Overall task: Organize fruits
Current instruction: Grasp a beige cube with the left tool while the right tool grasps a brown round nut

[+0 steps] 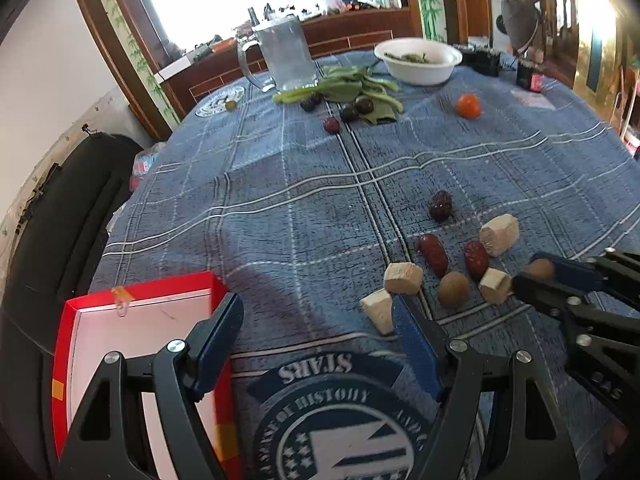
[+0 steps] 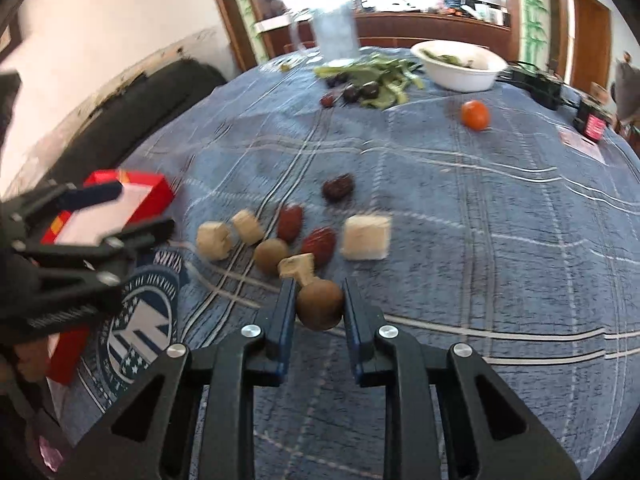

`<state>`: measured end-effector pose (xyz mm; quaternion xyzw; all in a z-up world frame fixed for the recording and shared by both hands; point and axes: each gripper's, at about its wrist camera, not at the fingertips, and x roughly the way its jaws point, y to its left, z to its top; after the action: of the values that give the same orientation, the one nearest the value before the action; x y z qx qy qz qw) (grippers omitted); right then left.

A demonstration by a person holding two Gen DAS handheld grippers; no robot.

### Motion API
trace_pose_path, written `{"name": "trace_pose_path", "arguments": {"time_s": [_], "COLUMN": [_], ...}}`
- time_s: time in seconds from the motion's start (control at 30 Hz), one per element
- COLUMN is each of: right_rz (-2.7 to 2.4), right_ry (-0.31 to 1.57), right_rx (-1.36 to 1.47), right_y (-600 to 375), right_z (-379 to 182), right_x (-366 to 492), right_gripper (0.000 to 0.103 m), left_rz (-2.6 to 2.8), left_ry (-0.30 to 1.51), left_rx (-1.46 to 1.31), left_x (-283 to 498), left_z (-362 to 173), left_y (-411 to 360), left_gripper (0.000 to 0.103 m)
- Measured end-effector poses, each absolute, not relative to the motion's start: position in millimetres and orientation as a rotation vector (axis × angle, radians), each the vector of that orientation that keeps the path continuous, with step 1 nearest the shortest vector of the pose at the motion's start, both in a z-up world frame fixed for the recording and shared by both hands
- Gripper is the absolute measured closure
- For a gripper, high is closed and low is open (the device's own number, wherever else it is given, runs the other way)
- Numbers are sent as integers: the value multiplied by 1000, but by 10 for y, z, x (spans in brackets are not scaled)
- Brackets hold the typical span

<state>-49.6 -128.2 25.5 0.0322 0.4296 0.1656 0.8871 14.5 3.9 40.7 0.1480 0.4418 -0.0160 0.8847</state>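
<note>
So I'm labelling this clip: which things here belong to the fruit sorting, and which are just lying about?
Job: brown fruit between right gripper fingers, red dates, orange fruit, red box.
Lying about: glass mug, white bowl, greens.

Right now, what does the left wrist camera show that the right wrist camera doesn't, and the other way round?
Only the left wrist view shows the red box's white inside, with the left hand-held gripper open over the cloth beside it. Only the right wrist view shows the brown round fruit sitting between the right hand-held gripper's pads; whether they press it is unclear. Both show the white bowl, the glass mug, the orange fruit and the red dates.
</note>
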Motion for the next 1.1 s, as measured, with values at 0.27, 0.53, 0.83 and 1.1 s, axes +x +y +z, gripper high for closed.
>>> {"name": "trace_pose_path", "arguments": {"time_s": [0.27, 0.53, 0.83, 1.1], "right_rz": [327, 327, 320, 324], "right_ry": [915, 944, 900, 700], "right_rx": [102, 109, 89, 68], "right_y": [-1344, -1349, -1356, -1391], "right_z": [277, 223, 273, 525], "right_x": [-476, -447, -463, -616], "right_gripper": [78, 78, 78, 78], "left_rz": [-88, -152, -149, -66], "left_ry": [950, 1008, 965, 811], "left_rx": [296, 194, 152, 136], "left_x": [135, 243, 57, -503], "left_z": [322, 163, 287, 704], "left_y": [-66, 20, 81, 345], "left_gripper": [28, 74, 83, 83]}}
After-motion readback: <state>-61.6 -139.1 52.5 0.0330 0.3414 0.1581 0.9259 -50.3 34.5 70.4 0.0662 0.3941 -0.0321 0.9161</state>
